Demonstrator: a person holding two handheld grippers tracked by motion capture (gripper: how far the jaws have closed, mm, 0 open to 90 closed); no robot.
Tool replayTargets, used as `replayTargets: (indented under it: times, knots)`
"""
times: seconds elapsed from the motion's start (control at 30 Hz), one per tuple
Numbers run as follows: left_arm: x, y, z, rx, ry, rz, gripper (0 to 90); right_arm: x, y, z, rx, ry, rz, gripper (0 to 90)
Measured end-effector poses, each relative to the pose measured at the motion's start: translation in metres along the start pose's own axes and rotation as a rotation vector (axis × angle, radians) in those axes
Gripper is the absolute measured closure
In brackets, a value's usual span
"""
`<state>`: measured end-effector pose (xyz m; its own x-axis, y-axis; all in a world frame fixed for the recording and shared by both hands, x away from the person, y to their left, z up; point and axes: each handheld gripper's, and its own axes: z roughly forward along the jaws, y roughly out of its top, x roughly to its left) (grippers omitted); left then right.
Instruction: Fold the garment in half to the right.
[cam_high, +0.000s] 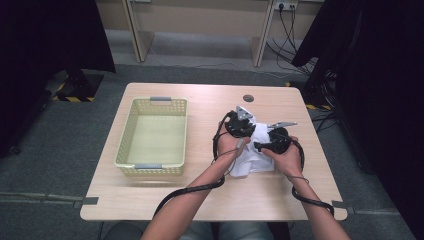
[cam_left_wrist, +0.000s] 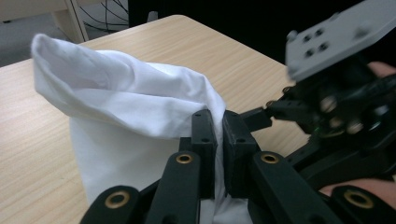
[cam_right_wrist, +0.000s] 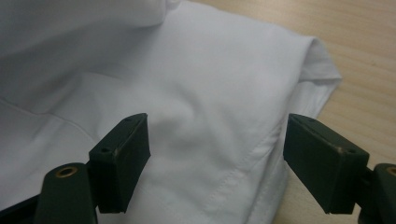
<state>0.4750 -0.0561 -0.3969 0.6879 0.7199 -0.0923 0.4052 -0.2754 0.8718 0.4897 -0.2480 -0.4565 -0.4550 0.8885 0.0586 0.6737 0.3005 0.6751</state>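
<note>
Fingers (cam_left_wrist: 204, 140) of the left gripper (cam_left_wrist: 218, 144) are clamped on a white garment (cam_high: 255, 152) bunched on the table (cam_high: 210, 200); right gripper (cam_right_wrist: 217, 158) is spread above a hem. Folding judged underway; a second grip appears needed next.

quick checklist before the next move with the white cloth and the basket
1. Left gripper clamped on the white cloth: ok, its jaws are shut with a fold pinched between them.
2. Right gripper gripping the cloth: not ok, its jaws are open above the fabric, pads not pressing.
3. Cloth free of the table: not ok, most of it lies on the wood.
4. Basket ready to take it: ok, it looks empty, to the left of the cloth.
5. Cables away from the cloth: cannot tell, one runs close by the left hand.
</note>
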Motion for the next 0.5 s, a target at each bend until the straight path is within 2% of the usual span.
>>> replayTargets:
  times: [0.1,0.27,0.33,0.5]
  knots:
    - [0.001,0.0,0.0,0.0,0.004,-0.003,84.5,-0.006,0.003,-0.011,-0.036,-0.014,0.025,37.3]
    - [0.002,-0.001,0.0,0.0,0.007,-0.001,84.4,-0.015,-0.003,-0.011,0.015,-0.028,0.047,61.3]
    - [0.002,-0.001,0.0,0.0,0.006,0.0,84.4,-0.017,-0.006,-0.01,0.021,-0.032,0.051,67.2]
    - [0.001,-0.001,0.002,0.0,0.006,-0.001,84.4,-0.017,-0.01,-0.005,0.036,-0.02,0.056,72.9]
